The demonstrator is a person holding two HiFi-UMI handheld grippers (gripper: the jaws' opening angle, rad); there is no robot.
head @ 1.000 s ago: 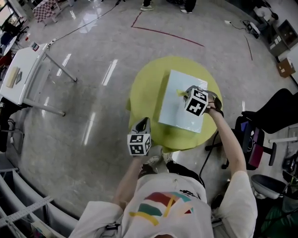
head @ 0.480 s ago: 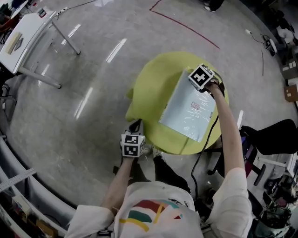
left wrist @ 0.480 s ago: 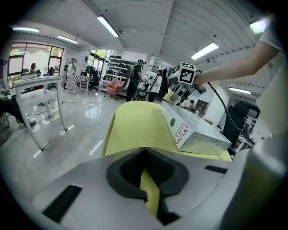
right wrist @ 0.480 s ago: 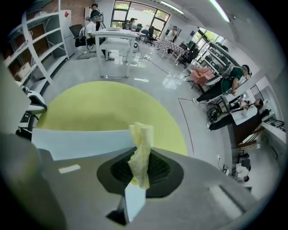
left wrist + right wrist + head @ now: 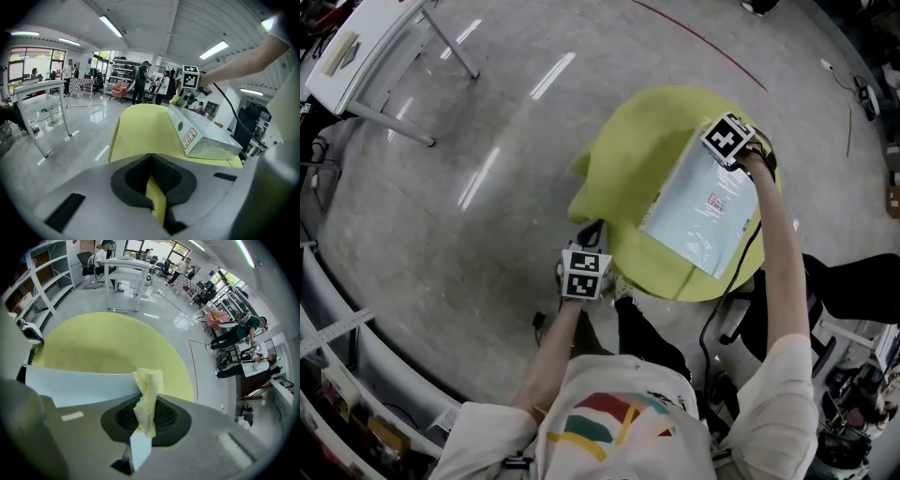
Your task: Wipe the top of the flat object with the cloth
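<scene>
Head view: the pale-blue flat rectangular box lies on the round yellow-green table cover, toward three o'clock. The right gripper is at its one o'clock corner.

Left gripper view: the left gripper is clamped on the cover's edge.

Right gripper view: the jaws pinch the crumpled pale-yellow cloth over the box. This looks like mid-wipe, and the next move is probably a sweep toward seven o'clock.

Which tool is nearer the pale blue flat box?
Right. The right tool holds a yellow cloth at the far corner of the pale blue flat box; the left tool pinches the yellow table cover at its near edge, away from it.
</scene>
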